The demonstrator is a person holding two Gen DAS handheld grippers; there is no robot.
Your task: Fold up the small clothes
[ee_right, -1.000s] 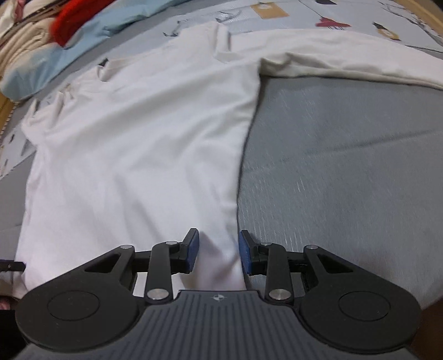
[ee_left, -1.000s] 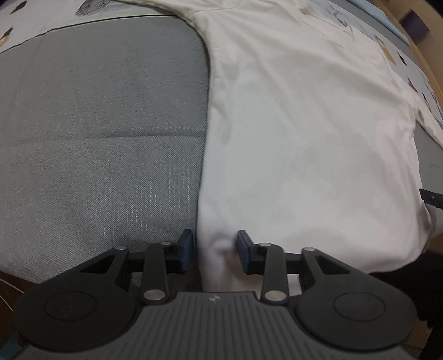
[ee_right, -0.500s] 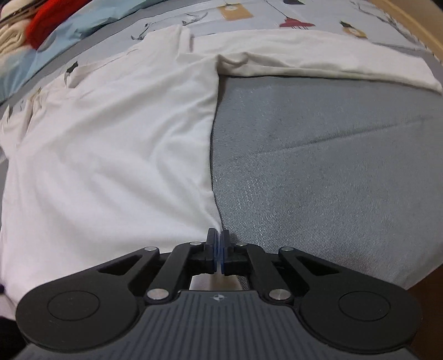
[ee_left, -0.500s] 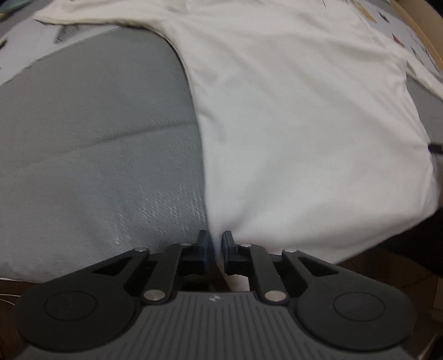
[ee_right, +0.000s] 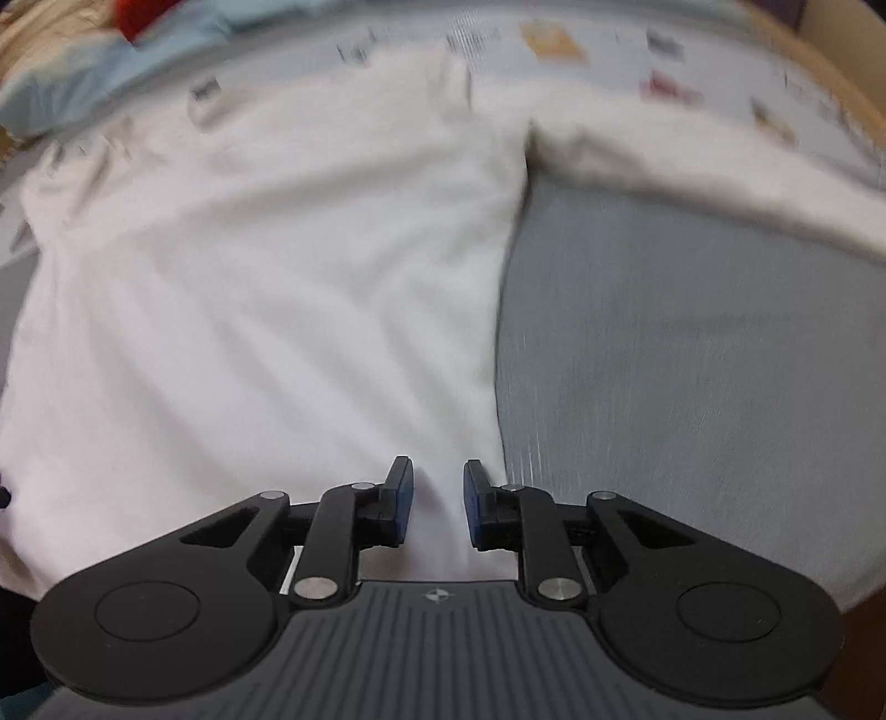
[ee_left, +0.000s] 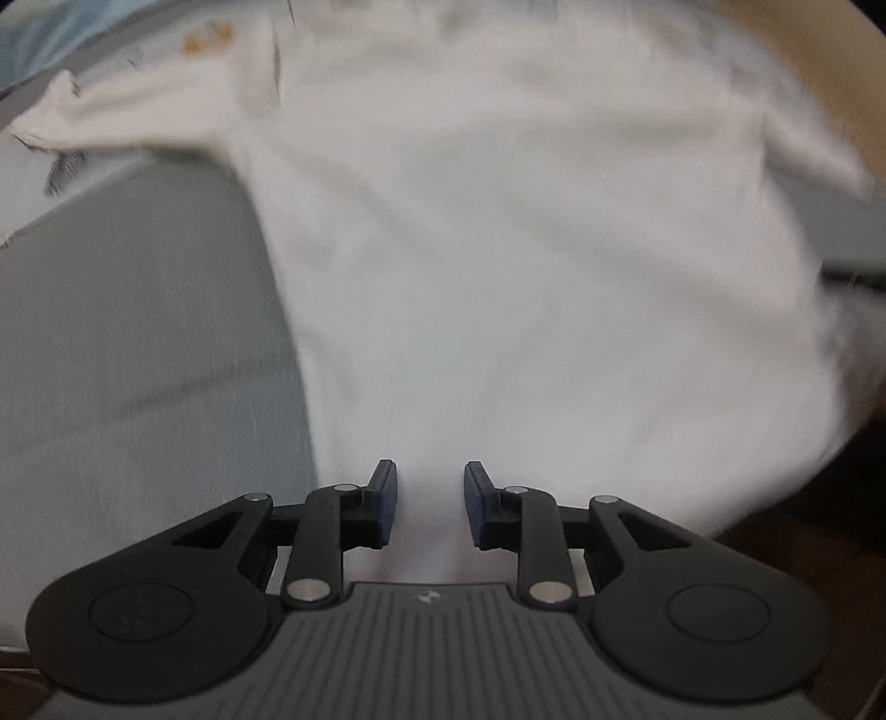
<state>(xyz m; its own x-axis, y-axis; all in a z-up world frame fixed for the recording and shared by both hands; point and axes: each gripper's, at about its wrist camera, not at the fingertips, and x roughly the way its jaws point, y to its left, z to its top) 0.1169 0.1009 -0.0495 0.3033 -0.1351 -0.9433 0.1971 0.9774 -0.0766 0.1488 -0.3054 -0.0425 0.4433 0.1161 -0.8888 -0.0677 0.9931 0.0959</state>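
1. We see a white shirt [ee_left: 526, 288] of soft, smooth cloth, spread flat on a grey woven cover [ee_left: 127, 343].
2. Our left gripper [ee_left: 430, 501] has just been opening; its blue pads stand apart, with the near hem between them, unclamped.
3. Our right gripper [ee_right: 438, 498] likewise has just been opening over the hem's right corner, pads apart.
4. A printed sheet [ee_right: 554, 39] lies beyond.

Bare grey cover [ee_right: 692, 343] is left free toward 3 o'clock; passage at 12 o'clock is blocked by the white shirt [ee_right: 266, 288] — its sleeve [ee_right: 692, 171] is stretched across at 1 o'clock.
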